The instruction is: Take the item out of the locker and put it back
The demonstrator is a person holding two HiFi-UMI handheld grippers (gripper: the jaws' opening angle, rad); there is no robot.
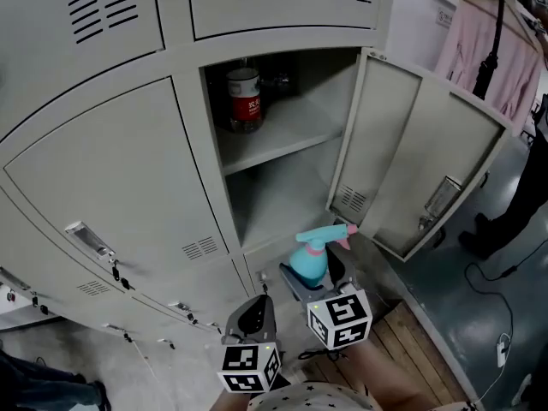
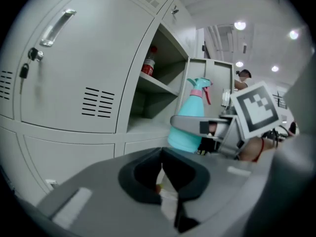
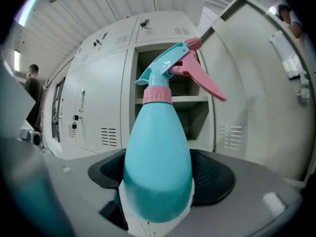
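My right claw (image 1: 313,282) clamps the smooth, pear-shaped teal plastic spray bottle (image 3: 158,152), with its pink trigger on top. It sits at lower centre of the head view, just outside the open locker (image 1: 282,191). My left claw (image 2: 161,174), lower left of it, is pinched together on nothing. The locker is grey painted metal with slotted vents. A red-labelled jar (image 1: 243,99) stands on its shelf (image 1: 278,144). Wooden floor planks (image 1: 402,349) lie lower right.

A teal plastic spray bottle with a pink trigger (image 1: 310,259) stands upright between the fingers of the right gripper (image 1: 315,274), with the left gripper (image 1: 254,313) just to their left. Beyond the fingertips, the open grey metal locker (image 1: 287,187) holds a red-labelled jar (image 1: 244,99) on its upper shelf (image 1: 278,144). Its door (image 1: 411,161) hangs to the right.
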